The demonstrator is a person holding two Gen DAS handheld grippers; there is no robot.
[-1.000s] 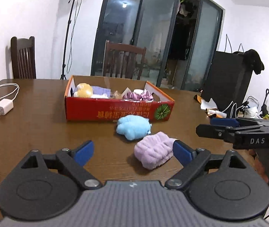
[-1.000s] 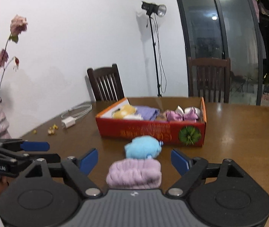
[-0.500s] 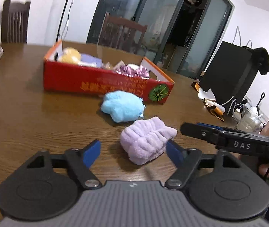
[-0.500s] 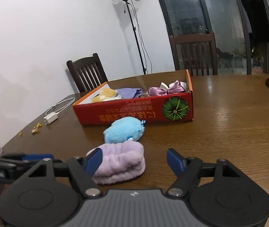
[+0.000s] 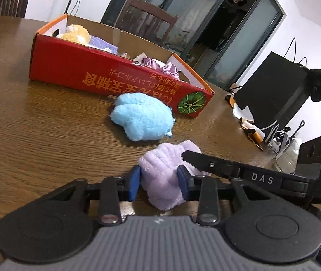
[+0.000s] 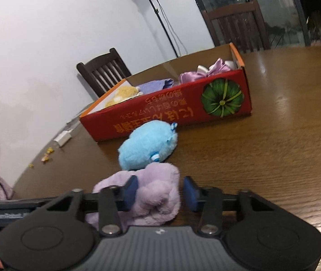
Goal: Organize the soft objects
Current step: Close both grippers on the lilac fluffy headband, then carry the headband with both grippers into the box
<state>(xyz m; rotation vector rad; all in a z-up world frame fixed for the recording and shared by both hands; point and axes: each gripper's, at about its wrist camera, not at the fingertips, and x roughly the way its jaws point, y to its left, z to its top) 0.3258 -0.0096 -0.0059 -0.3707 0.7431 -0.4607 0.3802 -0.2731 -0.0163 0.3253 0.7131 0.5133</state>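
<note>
Left wrist view: the left hand-held gripper (image 5: 159, 181), low in the frame, closes its jaws narrowly on the near end of a lilac plush cloth (image 5: 165, 174) lying on the table (image 5: 36, 135); both blue pads touch the pile. The right hand-held gripper (image 5: 186, 154) reaches in from the right edge, its tip on the same cloth. A blue plush toy (image 5: 141, 116) sits at centre, just in front of the red cardboard box (image 5: 106, 79) that already holds other soft items.

Right wrist view: the right hand-held gripper (image 6: 160, 193) is also closing, narrow, around a bunched fold of the lilac plush cloth (image 6: 153, 194); the left pad presses in, while the right pad appears just clear. The blue plush toy (image 6: 148, 145) touches the cloth's far edge.

The step appears to be a 2-handed pick-up of the cloth. Next, both grips must firm up before lifting together toward the red cardboard box (image 6: 171, 106).
</note>
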